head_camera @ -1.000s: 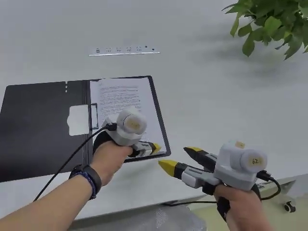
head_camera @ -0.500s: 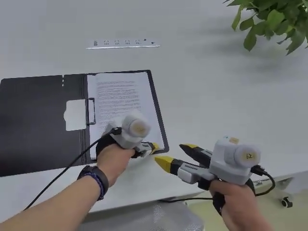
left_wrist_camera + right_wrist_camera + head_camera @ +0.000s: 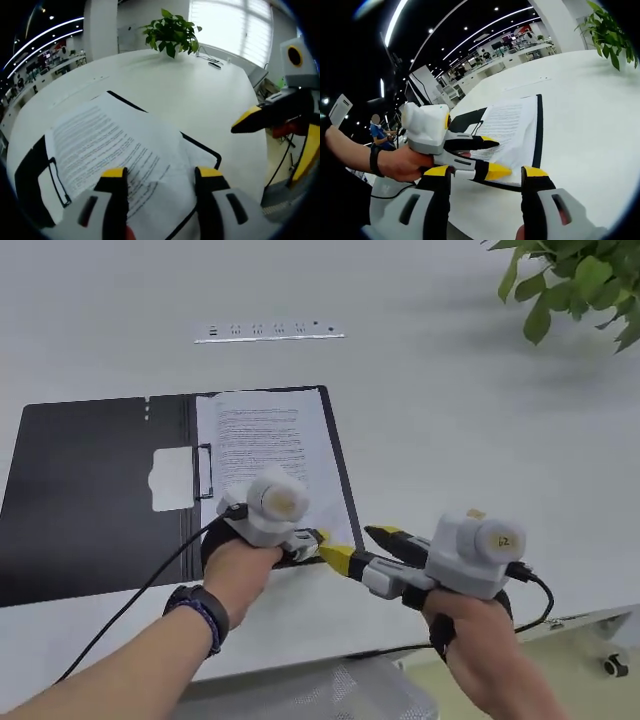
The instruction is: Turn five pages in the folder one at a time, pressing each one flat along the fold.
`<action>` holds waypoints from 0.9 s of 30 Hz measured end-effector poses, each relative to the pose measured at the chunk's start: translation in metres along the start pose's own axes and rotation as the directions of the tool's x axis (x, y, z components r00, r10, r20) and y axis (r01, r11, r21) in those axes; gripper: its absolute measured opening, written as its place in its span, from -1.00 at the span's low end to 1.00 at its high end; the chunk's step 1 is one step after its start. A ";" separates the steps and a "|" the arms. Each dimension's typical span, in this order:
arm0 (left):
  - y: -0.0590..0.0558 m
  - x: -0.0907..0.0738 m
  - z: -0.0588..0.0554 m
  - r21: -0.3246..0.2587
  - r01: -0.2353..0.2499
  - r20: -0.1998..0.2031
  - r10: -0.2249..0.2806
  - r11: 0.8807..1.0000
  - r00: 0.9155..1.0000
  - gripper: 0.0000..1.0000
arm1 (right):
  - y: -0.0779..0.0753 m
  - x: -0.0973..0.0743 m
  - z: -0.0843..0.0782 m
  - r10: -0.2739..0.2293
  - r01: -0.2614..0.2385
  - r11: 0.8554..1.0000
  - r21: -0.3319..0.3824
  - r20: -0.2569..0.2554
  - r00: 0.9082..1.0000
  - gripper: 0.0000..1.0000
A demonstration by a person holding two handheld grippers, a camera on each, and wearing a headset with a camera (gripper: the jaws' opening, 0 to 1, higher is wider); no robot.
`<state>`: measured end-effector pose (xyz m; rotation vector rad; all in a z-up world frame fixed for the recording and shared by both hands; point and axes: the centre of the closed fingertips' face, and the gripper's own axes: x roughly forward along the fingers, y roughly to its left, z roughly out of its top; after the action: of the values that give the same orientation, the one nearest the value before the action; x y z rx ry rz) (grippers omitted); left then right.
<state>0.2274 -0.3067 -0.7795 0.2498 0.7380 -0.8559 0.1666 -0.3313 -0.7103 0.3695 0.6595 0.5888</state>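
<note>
One page (image 3: 265, 440) lay flat on the right half of the open folder (image 3: 90, 500), which sat on the table (image 3: 480, 440) in front of you. Your left gripper (image 3: 161, 172) hung over the page's near right corner with its jaws apart. Your right gripper (image 3: 485, 172) was just beside it, off the folder's edge, jaws also apart and holding nothing. The paper looked thin, light and limp, likely to buckle or crease if pinched hard. You would probably have done best to take it lightly at that free corner, well away from the fold.
</note>
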 end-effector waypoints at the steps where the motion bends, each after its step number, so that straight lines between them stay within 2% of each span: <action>1: 0.000 -0.001 0.000 -0.004 -0.002 0.002 0.002 1.000 1.000 0.07 | -0.002 0.004 0.002 0.002 -0.002 1.000 0.000 -0.001 1.000 0.10; 9: 0.000 -0.001 -0.001 -0.011 -0.015 0.008 0.015 1.000 1.000 0.05 | -0.019 0.030 0.017 0.010 -0.011 1.000 0.024 0.023 1.000 0.08; 12: 0.000 -0.002 -0.002 -0.012 -0.015 0.007 0.015 1.000 1.000 0.04 | -0.031 0.041 0.027 -0.005 -0.001 0.997 0.082 0.069 0.998 0.06; 15: 0.000 -0.004 -0.003 -0.018 -0.018 0.003 0.018 1.000 1.000 0.01 | -0.035 0.048 0.034 -0.006 -0.007 0.992 0.124 0.104 0.995 0.03; 19: 0.001 -0.005 -0.005 -0.023 -0.023 0.006 0.023 0.999 1.000 0.00 | -0.040 0.058 0.033 0.001 -0.017 0.988 0.151 0.104 0.995 0.00; 21: 0.001 -0.006 -0.006 -0.033 -0.027 0.009 0.027 0.999 1.000 -0.01 | -0.038 0.064 0.029 0.017 -0.037 0.983 0.180 0.109 0.994 -0.07; 27: 0.000 -0.017 -0.015 -0.070 -0.038 0.006 0.038 0.997 0.999 -0.01 | -0.035 0.062 0.027 0.010 -0.040 0.975 0.218 0.139 0.990 -0.18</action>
<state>0.2129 -0.2891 -0.7790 0.1974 0.7532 -0.7928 0.2378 -0.3239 -0.7370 0.6219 0.5894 0.5099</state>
